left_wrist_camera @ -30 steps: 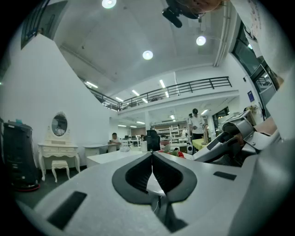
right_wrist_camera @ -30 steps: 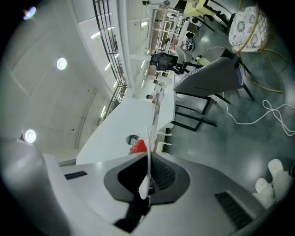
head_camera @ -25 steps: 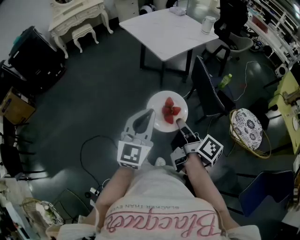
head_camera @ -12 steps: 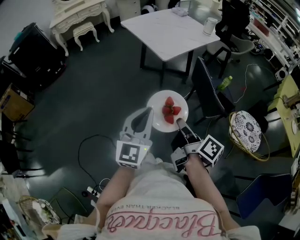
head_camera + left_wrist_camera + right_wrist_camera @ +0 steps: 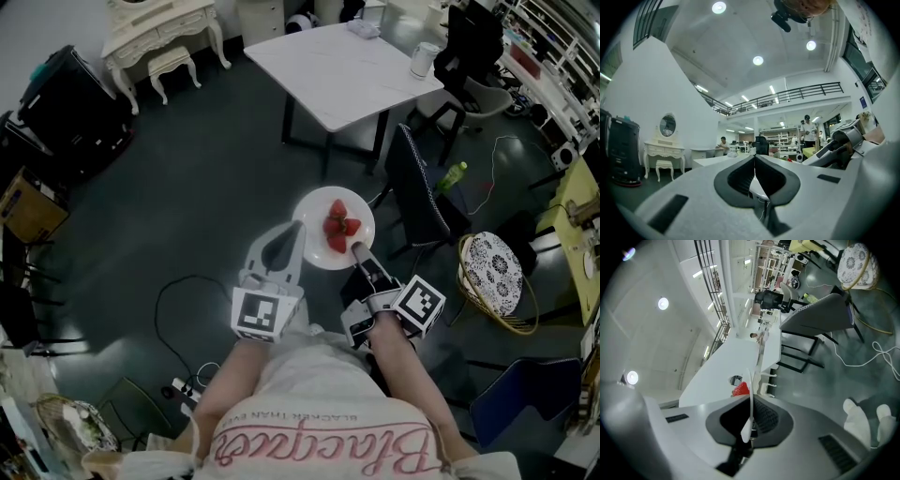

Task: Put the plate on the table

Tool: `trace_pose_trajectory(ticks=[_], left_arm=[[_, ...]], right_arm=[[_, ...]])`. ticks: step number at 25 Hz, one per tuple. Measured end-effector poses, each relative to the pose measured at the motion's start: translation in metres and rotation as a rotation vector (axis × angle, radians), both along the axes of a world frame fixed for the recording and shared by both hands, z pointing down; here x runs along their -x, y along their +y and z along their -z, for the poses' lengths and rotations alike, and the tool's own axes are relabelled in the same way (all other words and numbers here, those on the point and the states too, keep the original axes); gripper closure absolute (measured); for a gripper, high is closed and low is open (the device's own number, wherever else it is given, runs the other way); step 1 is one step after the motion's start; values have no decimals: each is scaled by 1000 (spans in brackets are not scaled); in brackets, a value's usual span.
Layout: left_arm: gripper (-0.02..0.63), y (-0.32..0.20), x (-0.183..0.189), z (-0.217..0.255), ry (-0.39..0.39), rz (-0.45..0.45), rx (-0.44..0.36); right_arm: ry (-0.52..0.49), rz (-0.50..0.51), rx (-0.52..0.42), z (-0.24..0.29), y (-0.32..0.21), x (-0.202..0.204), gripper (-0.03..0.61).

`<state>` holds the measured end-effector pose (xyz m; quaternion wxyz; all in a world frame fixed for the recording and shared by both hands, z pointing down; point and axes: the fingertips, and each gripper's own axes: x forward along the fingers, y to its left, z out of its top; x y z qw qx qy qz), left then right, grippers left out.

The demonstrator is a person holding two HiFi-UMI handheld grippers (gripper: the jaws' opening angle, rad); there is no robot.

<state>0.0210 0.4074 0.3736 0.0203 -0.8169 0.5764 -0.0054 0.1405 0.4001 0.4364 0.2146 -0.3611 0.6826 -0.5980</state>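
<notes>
A white plate [image 5: 313, 214] with several red strawberries [image 5: 338, 228] hangs in the air above the dark floor, held level. My left gripper [image 5: 300, 226] is shut on the plate's left rim, and the thin rim [image 5: 757, 187] shows between its jaws. Shut on the near right rim is my right gripper [image 5: 356, 249]; there the plate [image 5: 750, 380] is seen edge-on, with a strawberry [image 5: 740, 389] just beyond. The white table [image 5: 342, 58] stands farther ahead, apart from the plate.
A cup [image 5: 424, 59] stands near the table's right end. A dark chair [image 5: 417, 192] is right of the plate, with a green bottle [image 5: 452, 174] and a patterned basket [image 5: 497, 272] beyond it. A cream dressing table [image 5: 155, 28] and a black case [image 5: 66, 108] stand at the left. A cable [image 5: 173, 309] lies on the floor.
Both grippers keep their hold on the plate. The table has come slightly nearer in the head view; the plate stays level between the grippers.
</notes>
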Motion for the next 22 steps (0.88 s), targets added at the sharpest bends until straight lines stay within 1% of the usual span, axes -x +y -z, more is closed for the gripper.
trace_pose_trajectory(ticks=[6, 13, 18, 22], left_arm=[[609, -43, 14, 0, 10, -14, 4], [609, -117, 37, 0, 10, -42, -7], [609, -172, 56, 2, 17, -65, 0], [609, -210, 67, 2, 21, -91, 1]], right_arm=[[35, -25, -7, -5, -41, 8, 568], [43, -49, -41, -3, -111, 32, 568], [57, -78, -32, -7, -160, 47, 568], [42, -99, -33, -6, -197, 61, 568]])
